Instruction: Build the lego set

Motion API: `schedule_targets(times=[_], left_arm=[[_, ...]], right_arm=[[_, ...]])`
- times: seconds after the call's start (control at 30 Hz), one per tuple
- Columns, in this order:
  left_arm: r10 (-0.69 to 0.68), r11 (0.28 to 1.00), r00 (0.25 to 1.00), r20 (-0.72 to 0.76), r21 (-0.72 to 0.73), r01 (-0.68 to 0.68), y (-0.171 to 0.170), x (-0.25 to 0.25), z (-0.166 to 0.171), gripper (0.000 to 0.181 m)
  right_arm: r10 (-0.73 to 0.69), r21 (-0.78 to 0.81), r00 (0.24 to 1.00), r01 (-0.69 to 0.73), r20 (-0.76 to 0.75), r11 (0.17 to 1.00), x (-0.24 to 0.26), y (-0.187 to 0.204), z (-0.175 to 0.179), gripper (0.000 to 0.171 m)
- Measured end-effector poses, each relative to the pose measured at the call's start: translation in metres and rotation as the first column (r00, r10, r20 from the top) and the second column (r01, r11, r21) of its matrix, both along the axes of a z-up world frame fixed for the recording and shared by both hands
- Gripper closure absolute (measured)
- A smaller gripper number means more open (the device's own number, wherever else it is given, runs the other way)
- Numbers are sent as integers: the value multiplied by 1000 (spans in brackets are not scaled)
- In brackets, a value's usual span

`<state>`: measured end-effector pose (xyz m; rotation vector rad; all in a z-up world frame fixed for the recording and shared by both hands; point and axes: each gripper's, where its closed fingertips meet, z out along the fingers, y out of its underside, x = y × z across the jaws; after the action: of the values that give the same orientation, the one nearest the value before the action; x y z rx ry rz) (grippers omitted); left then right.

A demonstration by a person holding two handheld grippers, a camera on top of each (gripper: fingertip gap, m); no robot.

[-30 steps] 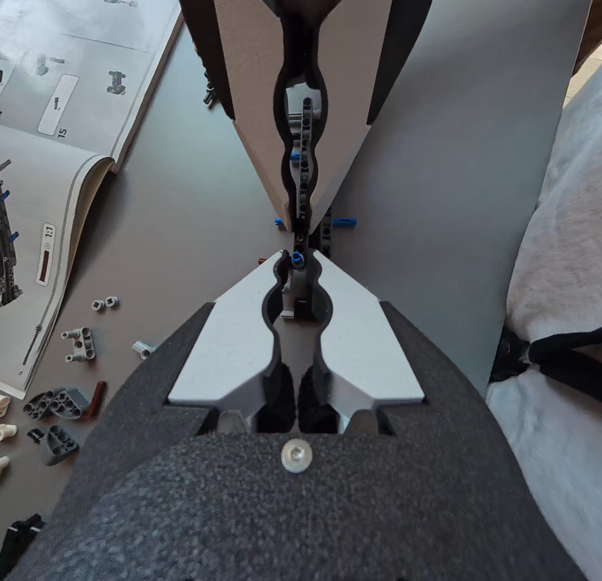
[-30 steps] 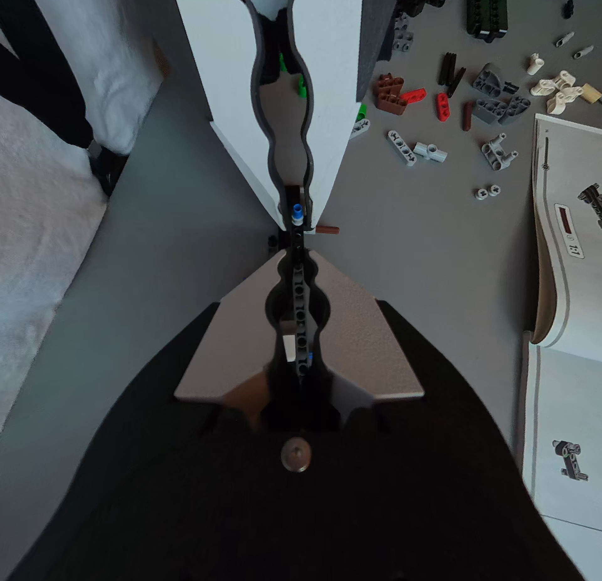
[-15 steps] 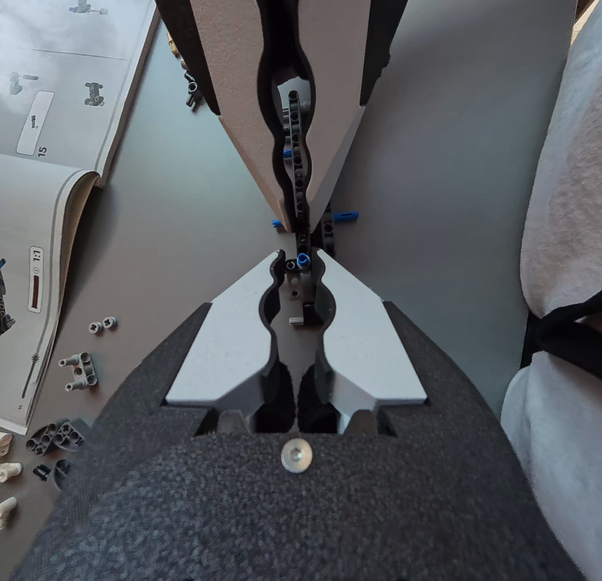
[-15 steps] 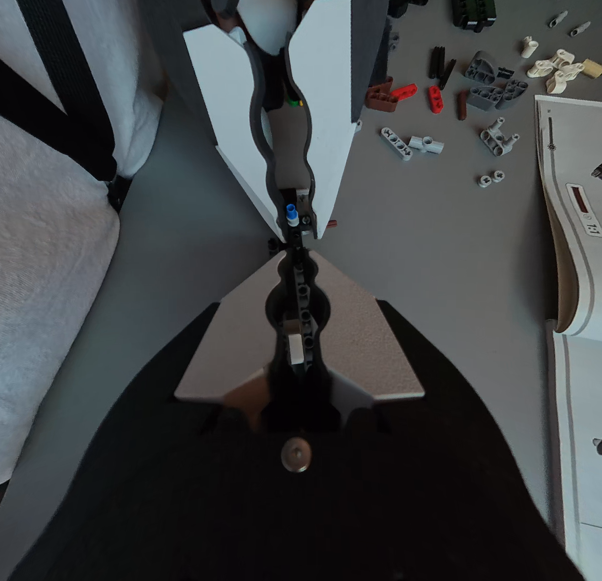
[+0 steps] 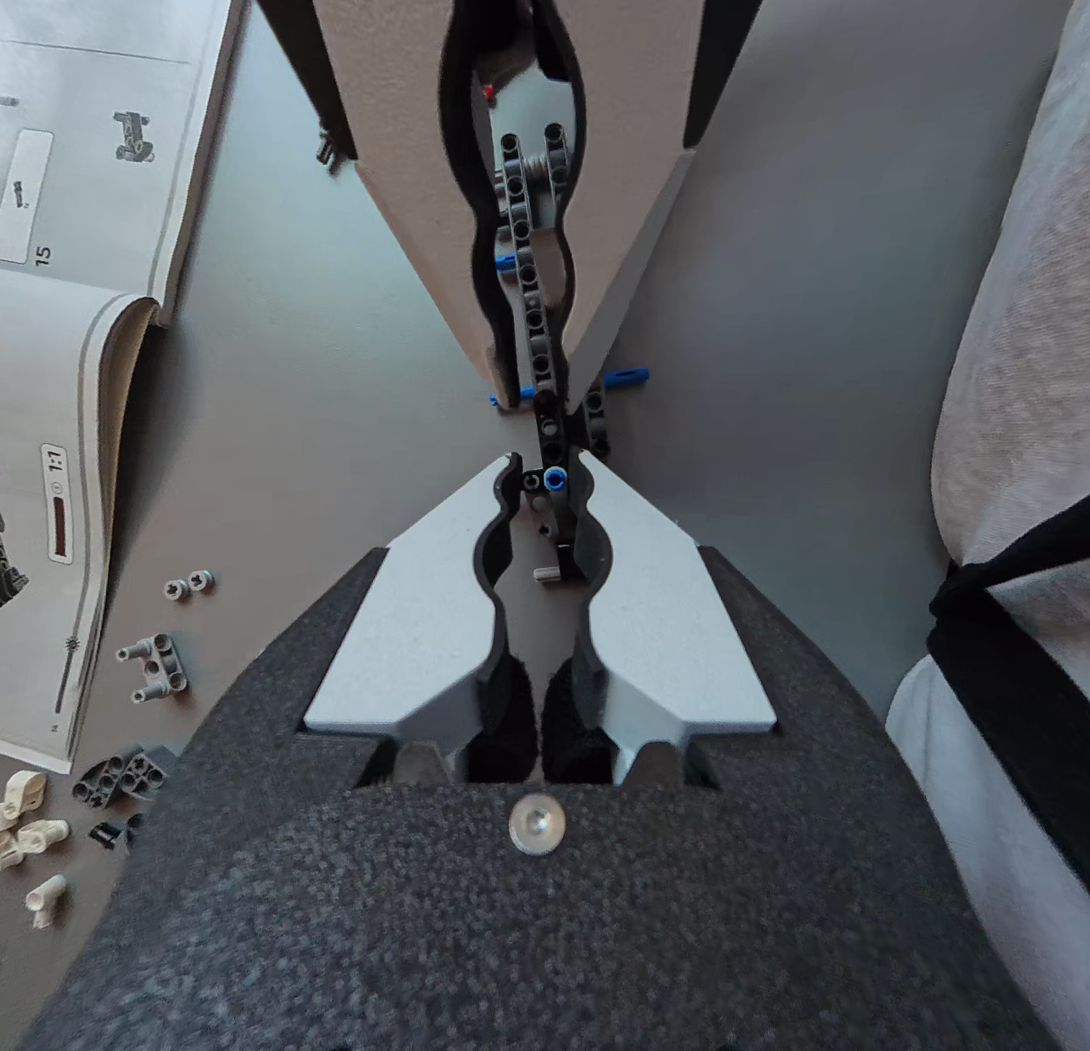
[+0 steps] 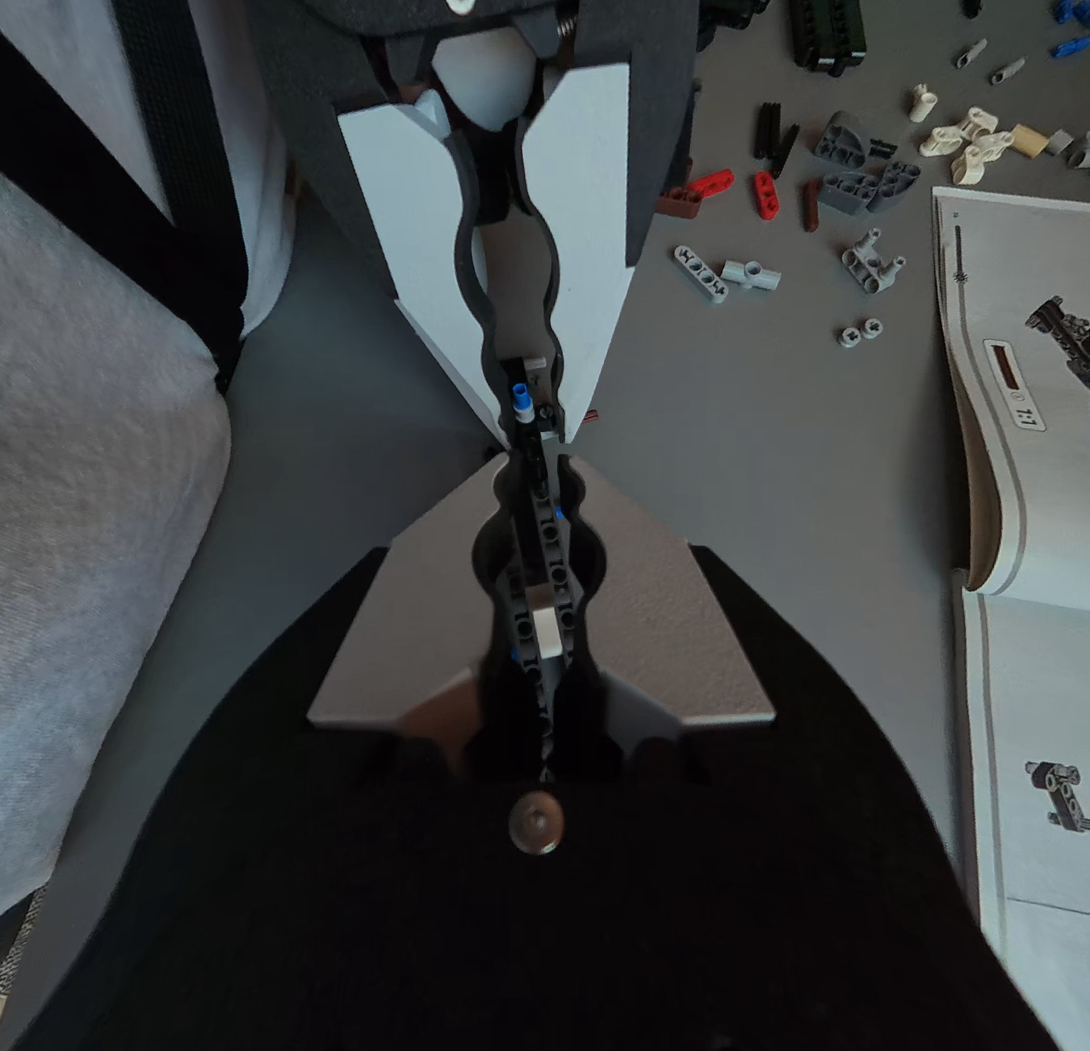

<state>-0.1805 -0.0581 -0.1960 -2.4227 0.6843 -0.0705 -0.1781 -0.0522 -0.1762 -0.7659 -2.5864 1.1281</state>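
Evidently light and rigid, the black beam (image 5: 551, 474) sits pinched in the left gripper (image 5: 545, 480), at 12 o'clock of its body. Opposite, the right gripper (image 6: 534, 492) is clamped on the grey beam assembly (image 6: 545, 574); grip flat sides, since pins pop loose.

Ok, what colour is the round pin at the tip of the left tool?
Blue pin, seen best in the left wrist view.
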Motion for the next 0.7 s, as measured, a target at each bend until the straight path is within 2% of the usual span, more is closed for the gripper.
schedule_targets(times=[0.07,0.1,0.23,0.3,0.4,0.7], left_arm=[[1,1000,1000,-1,-4,-1,0,0,0,168],[-1,1000,1000,-1,-4,1,0,0,0,168],[5,1000,1000,9,7,-5,1,1,2,168],[5,998,999,45,57,-8,5,4,9,168],[6,999,998,64,51,-10,5,3,8,167],[-4,1000,999,47,27,3,0,2,-1,167]], right_arm=[[17,-2,1000,-17,-12,1000,0,-4,2,164],[22,8,1000,-22,-15,1000,1,-4,0,171],[9,-5,1000,-9,-10,1000,0,-2,-2,171],[-6,6,1000,6,-7,1000,-2,0,-6,171],[-21,-27,1000,21,20,999,-2,0,-7,171],[14,29,1000,-14,-7,999,-4,-8,-9,171]])
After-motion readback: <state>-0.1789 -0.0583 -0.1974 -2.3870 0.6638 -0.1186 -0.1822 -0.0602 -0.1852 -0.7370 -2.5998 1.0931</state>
